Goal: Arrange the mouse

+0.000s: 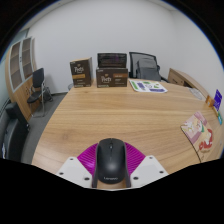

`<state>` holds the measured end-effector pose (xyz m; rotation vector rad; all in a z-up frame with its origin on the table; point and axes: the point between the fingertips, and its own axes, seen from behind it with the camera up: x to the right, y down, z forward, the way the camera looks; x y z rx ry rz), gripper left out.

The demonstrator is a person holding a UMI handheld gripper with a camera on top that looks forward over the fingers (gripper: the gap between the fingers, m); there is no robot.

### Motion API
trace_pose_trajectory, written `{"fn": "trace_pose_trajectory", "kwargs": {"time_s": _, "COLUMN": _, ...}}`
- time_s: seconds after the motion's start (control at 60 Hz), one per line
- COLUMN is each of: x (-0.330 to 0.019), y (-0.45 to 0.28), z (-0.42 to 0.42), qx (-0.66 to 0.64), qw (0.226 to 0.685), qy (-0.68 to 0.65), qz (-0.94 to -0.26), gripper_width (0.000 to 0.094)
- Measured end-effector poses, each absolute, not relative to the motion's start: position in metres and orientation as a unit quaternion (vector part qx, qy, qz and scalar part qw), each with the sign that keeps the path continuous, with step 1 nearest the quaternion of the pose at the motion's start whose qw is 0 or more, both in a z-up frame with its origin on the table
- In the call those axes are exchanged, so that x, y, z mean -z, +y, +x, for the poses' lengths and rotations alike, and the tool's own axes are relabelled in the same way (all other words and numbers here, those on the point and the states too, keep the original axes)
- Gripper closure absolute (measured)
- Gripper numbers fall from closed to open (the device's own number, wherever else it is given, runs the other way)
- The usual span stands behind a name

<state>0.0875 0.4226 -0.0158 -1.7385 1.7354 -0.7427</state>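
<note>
Tongs (111,176) held low & level over the wooden desk (110,115), pointing across it toward boxes (97,73) at the far edge. Black mouse (110,160) sits btwn the magenta pads (88,158); both fingers look pressed to its sides, i.e. clamped on it.

Gripper (110,172) low over the counter (110,120), pointing forward along its length. Two jaws visible at the near end, each a pale angular finger with a magenta pad (88,157) on the inner face. Jaws spread about a black mouse (110,162) that sits between them. Pads appear to lie against the mouse's flanks on both sides; no clear gap visible. No hand or sleeve in view.
</note>
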Motion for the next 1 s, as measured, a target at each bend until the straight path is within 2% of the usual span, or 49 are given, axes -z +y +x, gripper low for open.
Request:
{"fn": "trace_pose_trajectory", "kwargs": {"time_s": 0.133, "x": 0.014, "y": 0.424, "z": 0.086, "qx": 0.277, "qw": 0.283, "qy": 0.636, "qz": -0.663, "gripper_width": 0.0619}}
{"fn": "trace_pose_trajectory", "kwargs": {"time_s": 0.283, "x": -0.005, "y": 0.428, "z": 0.083, "qx": 0.272, "qw": 0.295, "qy": 0.626, "qz": -0.669, "gripper_width": 0.062}}
{"fn": "trace_pose_trajectory", "kwargs": {"time_s": 0.367, "x": -0.039, "y": 0.418, "z": 0.089, "qx": 0.272, "qw": 0.315, "qy": 0.628, "qz": -0.657, "gripper_width": 0.062}}
{"fn": "trace_pose_trajectory", "kwargs": {"time_s": 0.467, "x": -0.099, "y": 0.373, "z": 0.109, "qx": 0.304, "qw": 0.333, "qy": 0.628, "qz": -0.634, "gripper_width": 0.062}}
{"fn": "trace_pose_trajectory", "kwargs": {"time_s": 0.583, "x": -0.162, "y": 0.286, "z": 0.137, "qx": 0.366, "qw": 0.336, "qy": 0.628, "qz": -0.599, "gripper_width": 0.062}}
{"fn": "trace_pose_trajectory", "kwargs": {"time_s": 0.667, "x": -0.183, "y": 0.212, "z": 0.146, "qx": 0.402, "qw": 0.321, "qy": 0.64, "qz": -0.571, "gripper_width": 0.062}}
{"fn": "trace_pose_trajectory", "kwargs": {"time_s": 0.733, "x": -0.177, "y": 0.154, "z": 0.148, "qx": 0.419, "qw": 0.301, "qy": 0.657, "qz": -0.55, "gripper_width": 0.0621}}
{"fn": "trace_pose_trajectory", "kwargs": {"time_s": 0.8, "x": -0.154, "y": 0.105, "z": 0.143, "qx": 0.416, "qw": 0.282, "qy": 0.678, "qz": -0.536, "gripper_width": 0.0622}}
{"fn": "trace_pose_trajectory", "kwargs": {"time_s": 1.0, "x": -0.034, "y": 0.024, "z": 0.115, "qx": 0.38, "qw": 0.221, "qy": 0.721, "qz": -0.536, "gripper_width": 0.0622}}
